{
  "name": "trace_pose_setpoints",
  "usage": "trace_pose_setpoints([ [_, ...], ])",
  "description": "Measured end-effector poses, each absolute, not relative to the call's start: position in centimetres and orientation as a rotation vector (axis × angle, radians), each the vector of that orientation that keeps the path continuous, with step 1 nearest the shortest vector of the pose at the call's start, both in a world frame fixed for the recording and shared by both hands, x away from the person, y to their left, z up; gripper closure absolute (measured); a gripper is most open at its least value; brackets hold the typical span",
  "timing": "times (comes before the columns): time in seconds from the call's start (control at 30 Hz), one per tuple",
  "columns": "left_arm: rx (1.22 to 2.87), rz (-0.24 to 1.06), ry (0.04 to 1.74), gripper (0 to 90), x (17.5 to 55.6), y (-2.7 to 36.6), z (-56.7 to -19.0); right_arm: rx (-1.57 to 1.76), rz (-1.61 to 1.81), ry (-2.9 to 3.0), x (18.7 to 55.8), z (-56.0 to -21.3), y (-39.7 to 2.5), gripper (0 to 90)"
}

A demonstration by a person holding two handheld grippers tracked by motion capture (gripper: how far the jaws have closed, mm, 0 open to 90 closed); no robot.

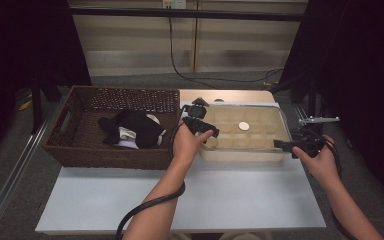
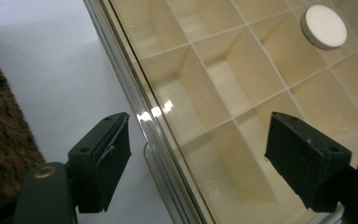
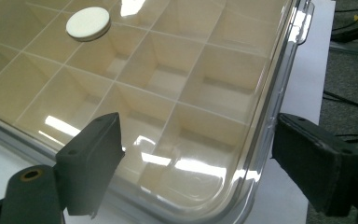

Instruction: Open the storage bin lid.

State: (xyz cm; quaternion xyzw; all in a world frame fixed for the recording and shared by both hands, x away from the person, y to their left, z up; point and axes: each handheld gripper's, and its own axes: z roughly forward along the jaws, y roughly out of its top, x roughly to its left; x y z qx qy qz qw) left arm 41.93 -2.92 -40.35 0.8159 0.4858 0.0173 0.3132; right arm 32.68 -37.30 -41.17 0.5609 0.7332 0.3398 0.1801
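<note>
A cream box (image 1: 240,154) divided into several compartments stands right of centre on the table under a clear lid. A small white disc (image 1: 243,126) rests on the lid. My left gripper (image 1: 210,133) hovers over the box's near left corner. In the left gripper view it (image 2: 198,135) is open, its jaws straddling the lid's edge (image 2: 135,88) without touching, and the disc (image 2: 326,26) lies far ahead. My right gripper (image 1: 280,145) is at the near right corner. In the right gripper view it (image 3: 198,135) is open across the lid's rounded corner (image 3: 265,116), with the disc (image 3: 88,22) at top left.
A brown wicker basket (image 1: 105,155) with dark and white cloth items (image 1: 135,127) stands left of the box, and its side (image 2: 0,140) appears in the left gripper view. The white tabletop (image 1: 220,195) stretches towards the person. A cable (image 1: 180,70) lies on the floor behind.
</note>
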Motion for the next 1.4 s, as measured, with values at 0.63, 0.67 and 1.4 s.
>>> trace_pose_setpoints([
  [0.63, 2.103, -0.044, 1.335, 24.2, 42.9, -3.3, -40.8, 1.798, 1.046, 2.02, 34.2, -41.8, -37.6, 16.2],
  [0.67, 2.09, -0.055, 1.353, 26.1, 42.9, -3.2, -40.7, 1.797, 1.044, 2.023, 34.2, -41.8, -37.5, 16.4],
  [1.4, 2.06, -0.048, 1.353, 41.2, 40.6, -2.2, -38.2, 1.762, 1.106, 1.974, 31.5, -40.8, -38.3, 25.4],
])
